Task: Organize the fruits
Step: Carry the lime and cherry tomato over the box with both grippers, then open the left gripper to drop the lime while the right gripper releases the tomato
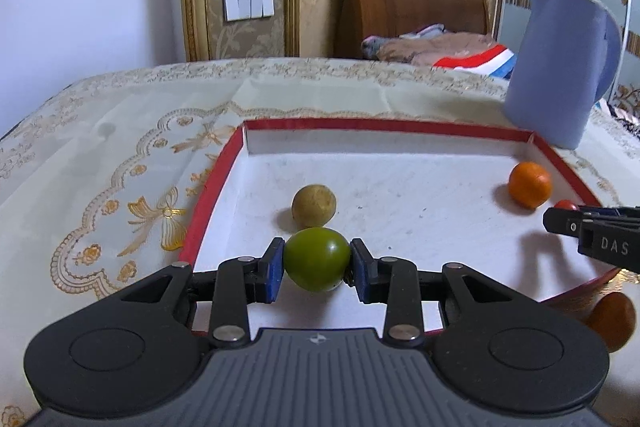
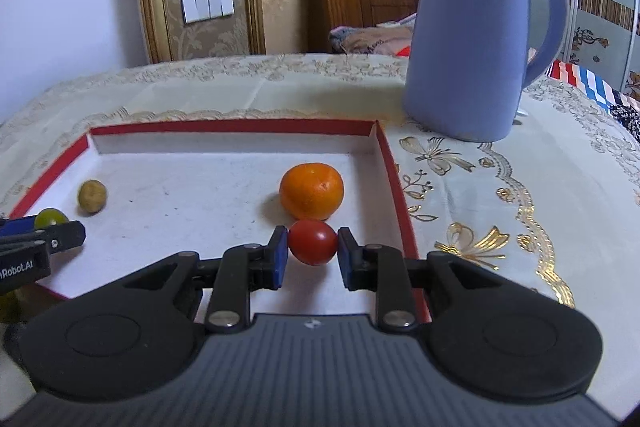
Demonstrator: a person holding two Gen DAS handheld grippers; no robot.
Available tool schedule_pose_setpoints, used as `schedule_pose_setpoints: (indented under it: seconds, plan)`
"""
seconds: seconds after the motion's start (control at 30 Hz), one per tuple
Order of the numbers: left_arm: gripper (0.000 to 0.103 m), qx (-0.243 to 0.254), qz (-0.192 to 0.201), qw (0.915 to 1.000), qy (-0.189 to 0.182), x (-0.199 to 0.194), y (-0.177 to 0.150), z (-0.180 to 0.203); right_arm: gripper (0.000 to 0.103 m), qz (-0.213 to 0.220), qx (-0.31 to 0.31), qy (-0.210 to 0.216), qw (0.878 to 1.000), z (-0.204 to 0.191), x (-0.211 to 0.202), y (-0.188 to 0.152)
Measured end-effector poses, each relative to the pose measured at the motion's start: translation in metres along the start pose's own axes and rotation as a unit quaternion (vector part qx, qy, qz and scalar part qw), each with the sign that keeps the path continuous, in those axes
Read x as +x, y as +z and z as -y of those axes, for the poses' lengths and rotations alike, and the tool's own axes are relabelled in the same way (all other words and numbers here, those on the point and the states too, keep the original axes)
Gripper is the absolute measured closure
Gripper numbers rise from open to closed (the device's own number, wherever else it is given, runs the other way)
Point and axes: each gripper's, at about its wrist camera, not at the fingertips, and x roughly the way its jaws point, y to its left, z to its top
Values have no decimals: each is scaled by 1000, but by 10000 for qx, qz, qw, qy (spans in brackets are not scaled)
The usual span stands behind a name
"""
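Left wrist view: left tool (image 1: 317, 261) clamps a round green fruit (image 1: 316, 259) over the red-rimmed white cardboard tray (image 1: 400, 126); a tan round fruit (image 1: 313, 205) lies just beyond, a blue plastic jug (image 1: 560, 67) behind on the desk.

Right wrist view: right tool (image 2: 312, 250) pinches a small red tomato (image 2: 312, 242); an orange mandarin (image 2: 311, 191) sits just ahead.
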Motion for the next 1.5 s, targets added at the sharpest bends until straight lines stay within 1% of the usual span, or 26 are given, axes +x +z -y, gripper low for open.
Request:
schedule_pose_setpoints:
  seconds: [0.13, 0.3, 1.1, 1.3, 1.33, 1.37, 1.4, 1.43, 1.5]
  plan:
    - [69, -110, -113, 9999, -22, 7, 2, -3, 78, -147, 40, -23, 9999, -1, 13, 3]
    - [69, -59, -87, 9999, 64, 11, 3, 0, 78, -128, 53, -49, 9999, -2, 18, 5]
    - [68, 126, 31, 9997, 214, 11, 0, 6, 78, -7, 106, -104, 9999, -2, 16, 2]
    - [65, 115, 42, 9997, 228, 11, -1, 7, 78, -5, 142, -90, 9999, -1, 16, 1]
    - [60, 102, 40, 9997, 239, 11, -1, 6, 78, -3, 140, -87, 9999, -1, 15, 1]
    - [44, 86, 31, 9996, 253, 12, -1, 6, 78, 1, 157, -78, 9998, -1, 15, 1]
    - [36, 50, 11, 9997, 248, 12, -1, 5, 77, -1, 166, -69, 9998, 0, 14, 1]
    - [32, 22, 7, 9997, 230, 13, -1, 2, 77, -3, 170, -57, 9998, 0, 14, 1]
    - [32, 26, 9, 9997, 233, 12, -1, 2, 77, -6, 170, -56, 9998, 0, 14, 0]
